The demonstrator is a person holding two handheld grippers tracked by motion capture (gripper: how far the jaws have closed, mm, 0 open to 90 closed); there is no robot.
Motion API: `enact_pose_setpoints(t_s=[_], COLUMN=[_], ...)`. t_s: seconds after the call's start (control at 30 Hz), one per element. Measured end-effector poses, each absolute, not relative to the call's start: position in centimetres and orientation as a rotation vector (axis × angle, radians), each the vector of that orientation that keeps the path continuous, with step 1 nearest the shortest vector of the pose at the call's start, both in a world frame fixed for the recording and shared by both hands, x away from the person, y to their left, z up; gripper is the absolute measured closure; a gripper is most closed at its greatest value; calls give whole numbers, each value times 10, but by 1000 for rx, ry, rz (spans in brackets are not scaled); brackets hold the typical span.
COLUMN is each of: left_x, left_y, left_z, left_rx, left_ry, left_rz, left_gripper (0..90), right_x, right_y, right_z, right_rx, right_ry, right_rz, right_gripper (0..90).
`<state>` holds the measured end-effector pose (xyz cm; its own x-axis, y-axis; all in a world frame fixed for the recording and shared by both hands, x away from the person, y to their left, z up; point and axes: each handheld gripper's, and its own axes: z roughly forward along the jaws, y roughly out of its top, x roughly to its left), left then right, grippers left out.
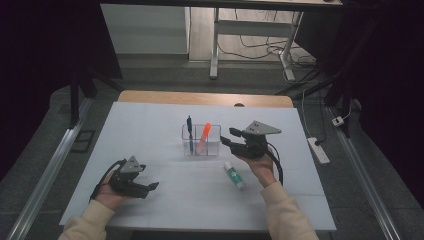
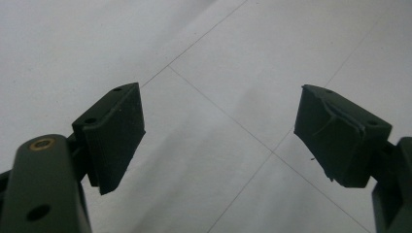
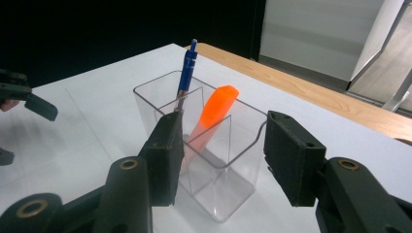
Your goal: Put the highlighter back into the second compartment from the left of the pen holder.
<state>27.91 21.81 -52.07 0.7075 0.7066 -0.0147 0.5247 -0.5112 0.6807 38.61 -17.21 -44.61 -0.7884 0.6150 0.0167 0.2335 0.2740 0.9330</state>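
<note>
Two grippers, both mine, both empty. Left gripper (image 1: 150, 187) sits low over the near-left part of the bench (image 1: 150, 125), fingers (image 2: 114, 133) spread wide, only bare white sheet between them. Right gripper (image 1: 227, 137) is up at mid-right, just right of the clear organizer (image 1: 201, 140), pointing left at it. In the right gripper view its fingers (image 3: 167, 158) are well apart with the organizer's near compartment showing in the gap; no contact that I can see.

Count on the bench: one clear divided organizer at centre, one blue pen (image 3: 186, 73) standing upright in its left part, one orange highlighter (image 3: 216, 109) leaning in the next compartment, nearest compartment empty. One small white tube with a green label (image 1: 234, 175) lies flat on the sheet, near-right of the organizer, beside my right hand (image 1: 260, 165).
</note>
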Motion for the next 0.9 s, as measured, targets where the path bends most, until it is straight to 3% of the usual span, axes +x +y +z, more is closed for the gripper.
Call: enact_pose_setpoints(t_s=[0.9], left_x=[279], left_y=[220], left_z=[-519], left_rx=[2220], left_ry=[941], left_rz=[349], left_gripper=[180], right_x=[375], right_y=[-195], right_z=[-446], right_rx=[768], right_ry=[2324], right_rz=[1425], right_gripper=[462])
